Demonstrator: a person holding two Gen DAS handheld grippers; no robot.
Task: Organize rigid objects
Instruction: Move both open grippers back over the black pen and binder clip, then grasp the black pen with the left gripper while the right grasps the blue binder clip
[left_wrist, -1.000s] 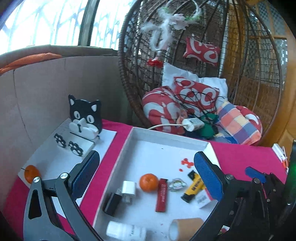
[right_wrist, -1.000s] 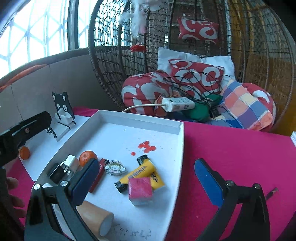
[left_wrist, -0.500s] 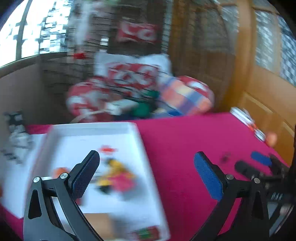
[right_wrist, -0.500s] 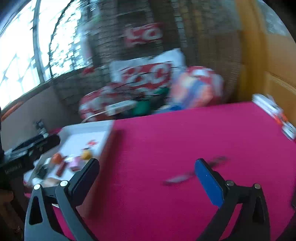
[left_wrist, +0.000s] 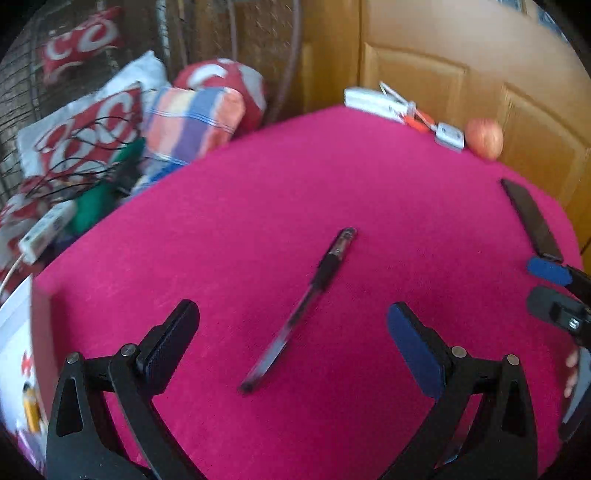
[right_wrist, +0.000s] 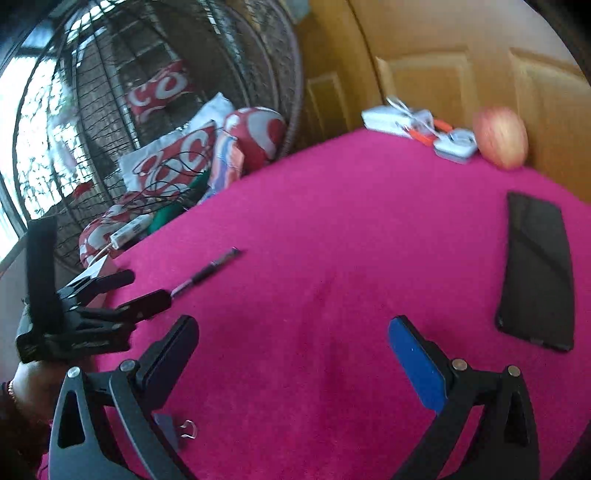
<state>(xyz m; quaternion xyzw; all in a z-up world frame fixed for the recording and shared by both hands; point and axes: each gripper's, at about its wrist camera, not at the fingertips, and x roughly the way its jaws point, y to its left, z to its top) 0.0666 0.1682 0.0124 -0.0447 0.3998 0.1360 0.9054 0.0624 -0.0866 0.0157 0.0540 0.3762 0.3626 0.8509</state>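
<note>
The pen (left_wrist: 301, 310) lay slantwise on the pink cloth (left_wrist: 388, 192), between and just ahead of the left tongs (left_wrist: 291, 332), whose jaws stood apart; the right tongs (right_wrist: 293, 343) also gaped, holding nothing.

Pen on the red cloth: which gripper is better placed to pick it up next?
Left. The pen lies between the open left gripper fingers, while the right gripper, also open, faces bare cloth near the phone.

one pen (left_wrist: 306, 302), one phone (right_wrist: 537, 271), one apple (right_wrist: 500, 137), one binder clip (right_wrist: 177, 430)
</note>
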